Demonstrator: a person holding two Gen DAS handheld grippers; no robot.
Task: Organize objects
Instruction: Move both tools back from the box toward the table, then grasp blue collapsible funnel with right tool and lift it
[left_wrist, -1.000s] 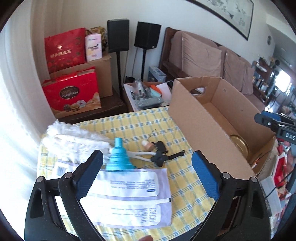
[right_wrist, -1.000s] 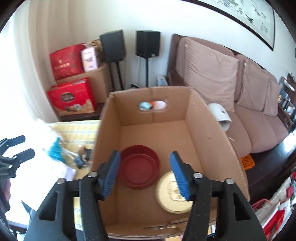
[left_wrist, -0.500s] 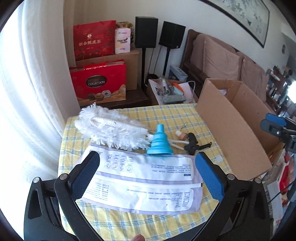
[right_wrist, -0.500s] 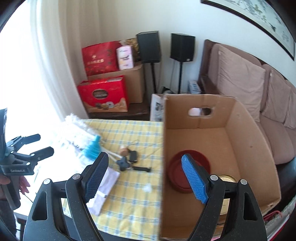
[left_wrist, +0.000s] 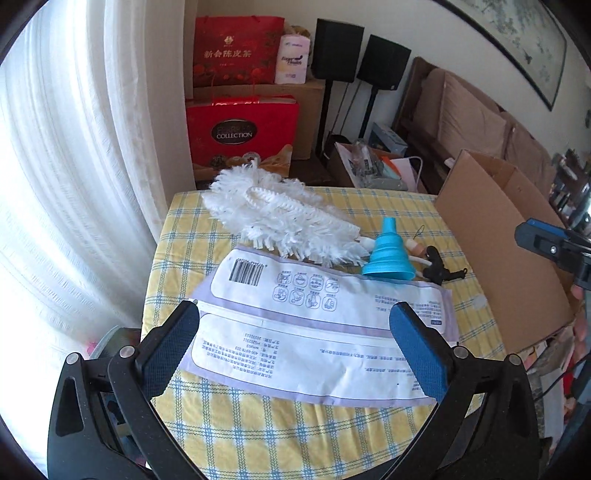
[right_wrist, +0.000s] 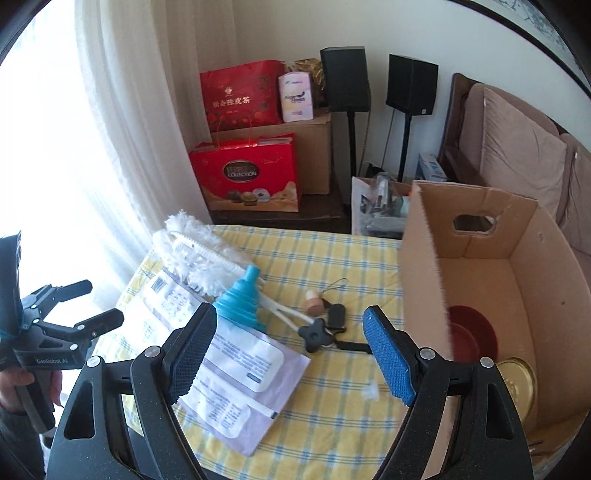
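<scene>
On the yellow checked tablecloth (left_wrist: 258, 424) lie a white fluffy duster (left_wrist: 280, 214), a blue collapsible funnel (left_wrist: 388, 251) and flat white-and-lilac packets (left_wrist: 314, 325). Beside the funnel (right_wrist: 243, 299) are a wooden bead charm (right_wrist: 314, 306), a black key fob (right_wrist: 336, 315) and a black star-shaped knob (right_wrist: 314, 334). My left gripper (left_wrist: 293, 325) hangs open over the packets, with nothing between its fingers. My right gripper (right_wrist: 290, 325) is open above the small black items. The cardboard box (right_wrist: 424, 266) at the right holds a red bowl (right_wrist: 472, 336) and a gold lid (right_wrist: 517, 380).
White curtains (left_wrist: 74, 184) run along the table's left side. Behind the table stand red gift bags (right_wrist: 243, 173), a brown carton, two black speakers on stands (right_wrist: 410, 85) and a box of clutter. A sofa (right_wrist: 517, 147) is at the right. A small white scrap (right_wrist: 369, 391) lies on the cloth.
Both grippers have swung left, away from the box and over the table. The left one has come down over the packets. The right gripper's jaws have widened.
</scene>
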